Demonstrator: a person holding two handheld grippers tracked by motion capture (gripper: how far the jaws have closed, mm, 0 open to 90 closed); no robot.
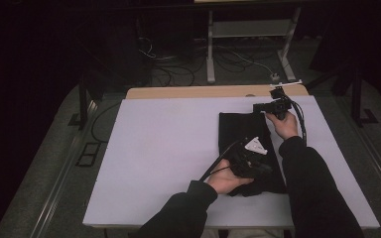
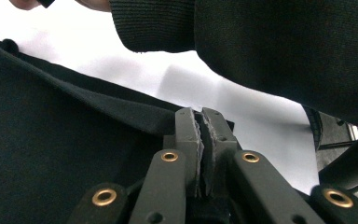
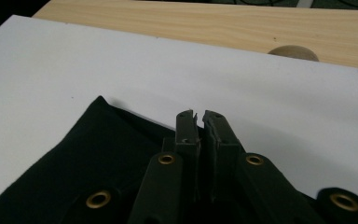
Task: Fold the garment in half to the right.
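The black cloth (image 1: 248, 148) is folded into a long strip lying toward the right side of the white surface (image 1: 163, 148), running from near the far edge back toward the near edge. Plain, dark, barely any detail visible. The left gripper (image 2: 201, 122) has its fingers clenched on the cloth's edge at the near end. The right gripper (image 3: 200, 122) is clenched at the far end, though whether cloth is actually pinched there is hard to tell. A dark sleeve (image 2: 261, 42) covers the cloth's near right part.
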